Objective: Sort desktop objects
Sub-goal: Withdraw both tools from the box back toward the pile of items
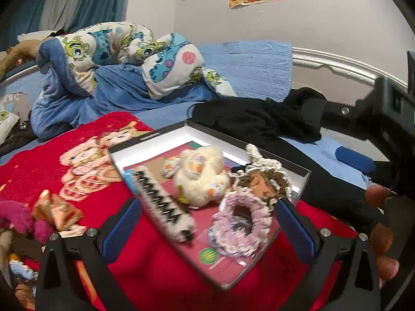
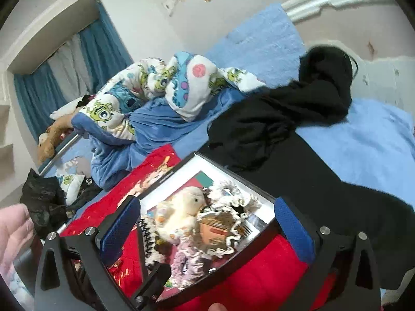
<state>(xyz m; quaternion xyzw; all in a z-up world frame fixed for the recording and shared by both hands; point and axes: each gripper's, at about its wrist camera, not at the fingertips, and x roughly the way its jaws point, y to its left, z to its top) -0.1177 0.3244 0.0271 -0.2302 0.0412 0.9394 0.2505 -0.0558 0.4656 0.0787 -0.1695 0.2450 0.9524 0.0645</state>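
Note:
An open shallow box [image 1: 186, 131] lies on a red blanket [image 1: 46, 155]. Inside it are a white plush toy [image 1: 199, 173], a black-and-white zigzag hair clip [image 1: 166, 207], a pink scrunchie [image 1: 241, 223] and a brown-and-cream scrunchie [image 1: 262, 181]. My left gripper [image 1: 208, 229] hovers open over the box's near end, its fingers either side of the clip and the pink scrunchie. My right gripper [image 2: 207, 229] is also open above the same box [image 2: 233, 173], with the plush toy [image 2: 181, 207] and scrunchies [image 2: 223, 223] in front of it. Neither holds anything.
A pink plush [image 1: 18, 217] and orange packets [image 1: 57, 210] lie left of the box. Black clothing [image 2: 280, 119] sits behind the box on the blue bed, with a cartoon quilt [image 1: 116, 49] further back. A hand [image 2: 13, 233] shows at the left edge.

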